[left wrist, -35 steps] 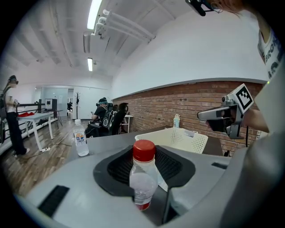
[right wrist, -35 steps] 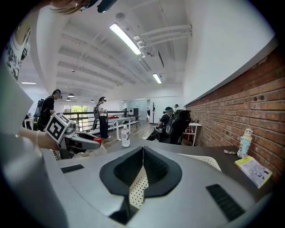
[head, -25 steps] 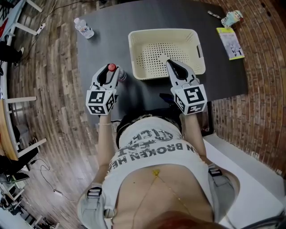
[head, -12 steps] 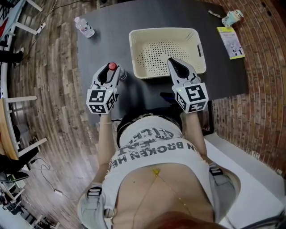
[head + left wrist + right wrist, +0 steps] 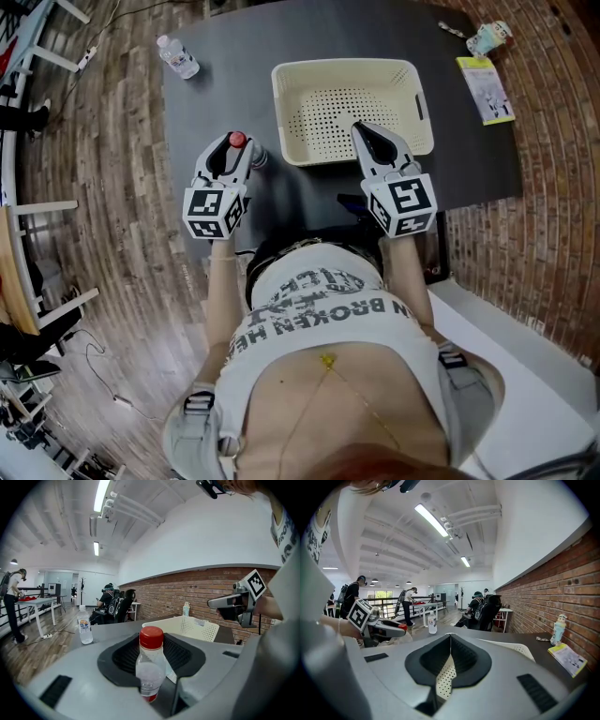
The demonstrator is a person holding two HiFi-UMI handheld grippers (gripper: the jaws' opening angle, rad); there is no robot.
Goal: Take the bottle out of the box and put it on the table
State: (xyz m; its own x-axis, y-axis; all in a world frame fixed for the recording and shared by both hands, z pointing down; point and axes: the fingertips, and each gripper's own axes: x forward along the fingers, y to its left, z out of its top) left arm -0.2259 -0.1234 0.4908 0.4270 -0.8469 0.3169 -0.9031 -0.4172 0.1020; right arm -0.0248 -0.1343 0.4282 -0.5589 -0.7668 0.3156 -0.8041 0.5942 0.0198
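Note:
A clear bottle with a red cap [image 5: 236,140] stands upright between the jaws of my left gripper [image 5: 233,150], which is shut on it, just left of the basket's near-left corner over the dark table [image 5: 206,103]. In the left gripper view the bottle [image 5: 150,667] fills the middle of the left gripper [image 5: 151,658]. I cannot tell whether its base touches the table. The cream perforated basket [image 5: 281,103] holds nothing that I can see. My right gripper [image 5: 366,136] is shut and empty over the basket's near rim; the right gripper view shows the right gripper [image 5: 450,641] with pads together.
A second water bottle [image 5: 176,58] stands at the table's far left corner. A yellow booklet [image 5: 484,91] and a small pale bottle [image 5: 487,37] lie at the far right. People and desks show in the room behind the table.

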